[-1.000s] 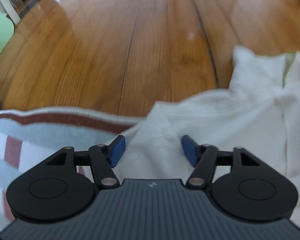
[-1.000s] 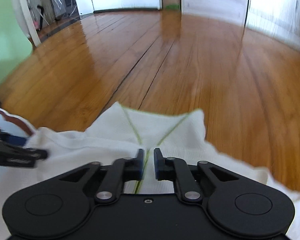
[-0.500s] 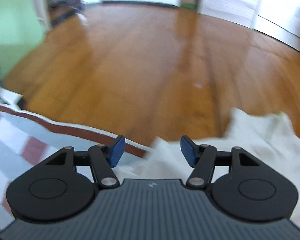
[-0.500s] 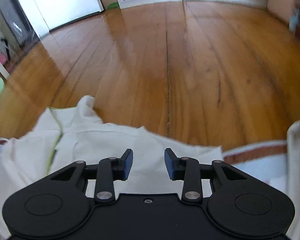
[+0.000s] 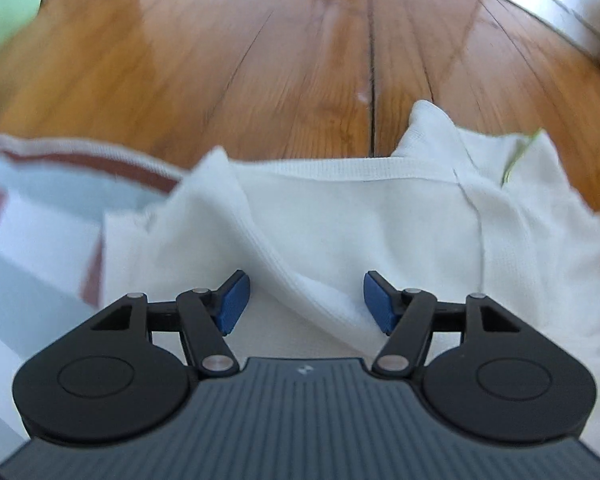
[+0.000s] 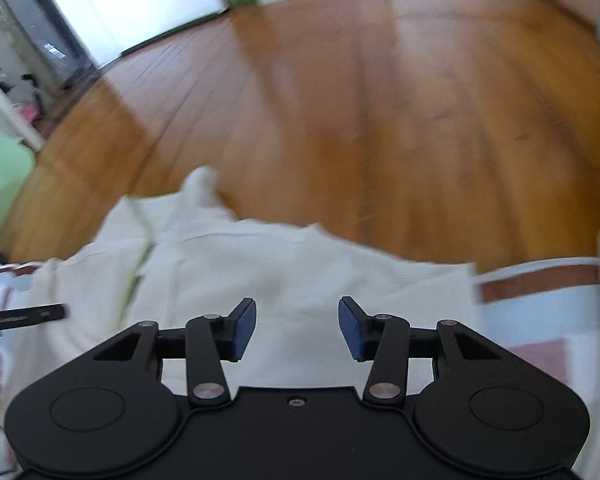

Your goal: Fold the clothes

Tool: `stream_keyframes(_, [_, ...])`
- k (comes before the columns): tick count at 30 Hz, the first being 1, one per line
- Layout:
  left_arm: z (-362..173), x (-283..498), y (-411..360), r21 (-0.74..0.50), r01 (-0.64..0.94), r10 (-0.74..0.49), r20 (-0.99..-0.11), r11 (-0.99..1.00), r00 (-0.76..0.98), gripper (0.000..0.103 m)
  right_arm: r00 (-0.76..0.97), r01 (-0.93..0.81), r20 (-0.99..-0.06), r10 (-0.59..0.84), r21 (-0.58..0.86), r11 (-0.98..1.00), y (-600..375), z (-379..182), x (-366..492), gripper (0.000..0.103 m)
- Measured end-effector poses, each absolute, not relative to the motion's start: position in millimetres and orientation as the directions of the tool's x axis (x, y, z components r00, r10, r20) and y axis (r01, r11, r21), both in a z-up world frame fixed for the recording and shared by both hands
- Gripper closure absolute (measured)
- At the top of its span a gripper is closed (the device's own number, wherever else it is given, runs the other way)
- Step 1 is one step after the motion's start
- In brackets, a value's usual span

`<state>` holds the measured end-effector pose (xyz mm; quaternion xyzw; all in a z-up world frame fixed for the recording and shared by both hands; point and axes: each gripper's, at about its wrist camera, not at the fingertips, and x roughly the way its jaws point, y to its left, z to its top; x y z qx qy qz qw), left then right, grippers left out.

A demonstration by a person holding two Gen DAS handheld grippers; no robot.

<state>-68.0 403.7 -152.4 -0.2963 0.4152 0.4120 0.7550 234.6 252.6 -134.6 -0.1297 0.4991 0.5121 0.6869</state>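
Wooden floorboards (image 5: pixel 300 60) fill the background beyond a striped cloth (image 5: pixel 40 216). From my left wrist camera, my left gripper (image 5: pixel 304 300) is opening, its blue pads clear of the white garment (image 5: pixel 360 216) lying rumpled at the cloth's far edge. From my right wrist camera, my right gripper (image 6: pixel 297 328) is opening too, above the same garment (image 6: pixel 300 264), gripping nothing.

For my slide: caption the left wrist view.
Left gripper opening above a white garment on a striped cloth.
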Motion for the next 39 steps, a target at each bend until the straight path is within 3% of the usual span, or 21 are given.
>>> stream_keyframes(4, [-154,-70,410,-0.144,-0.883,0.358,-0.876,0.446,0.323,0.040,0.010,-0.856,-0.876,0.483,0.242,0.457,283,-165,219,0.054])
stream_keyframes(7, [-150,-67,414,-0.121,-0.881,0.360,-0.881,0.457,0.307,0.040,0.124,-0.881,-0.867,0.483,0.127,0.455,287,-162,208,0.098])
stream_keyframes(14, [-133,-73,427,-0.112,-0.893,0.423,-0.851,0.435,0.312,0.040,0.231,-0.757,-0.746,0.624,0.265,0.597,255,-124,269,0.099])
stream_keyframes(17, [-126,-77,429,-0.139,-0.891,0.440,-0.829,0.433,0.344,0.040,0.259,-0.726,-0.748,0.611,0.266,0.634,249,-121,295,0.099])
stream_keyframes(21, [-127,-75,429,-0.066,-0.888,0.485,-0.818,0.455,0.309,0.040,0.261,-0.686,-0.747,0.611,0.302,0.662,247,-126,313,0.099])
stream_keyframes(25, [-131,-82,431,0.041,-0.912,0.590,-0.774,0.408,0.230,0.037,0.360,-0.755,-0.729,0.582,0.139,0.640,258,-132,294,0.099])
stream_keyframes(29, [-130,-94,434,-0.008,-0.916,0.595,-0.758,0.402,0.267,0.037,0.412,-0.777,-0.734,0.539,0.025,0.628,268,-133,278,0.098])
stream_keyframes(30, [-131,-94,435,-0.022,-0.912,0.588,-0.758,0.410,0.283,0.037,0.435,-0.778,-0.735,0.521,-0.015,0.628,271,-133,274,0.095])
stream_keyframes(31, [-130,-93,435,-0.037,-0.904,0.577,-0.759,0.426,0.303,0.037,0.457,-0.777,-0.734,0.502,-0.056,0.626,273,-133,270,0.081])
stream_keyframes(33, [-127,-84,432,-0.068,-0.872,0.538,-0.763,0.485,0.359,0.037,0.492,-0.783,-0.724,0.484,-0.125,0.609,277,-131,261,0.080])
stream_keyframes(36, [-126,-60,428,-0.091,-0.793,0.452,-0.780,0.602,0.432,0.037,0.402,-0.891,-0.693,0.598,-0.145,0.431,284,-108,229,0.074])
stream_keyframes(39, [-134,-30,421,-0.107,-0.683,0.342,-0.803,0.723,0.488,0.037,0.096,-0.984,-0.750,0.655,0.029,0.177,304,-95,208,0.065])
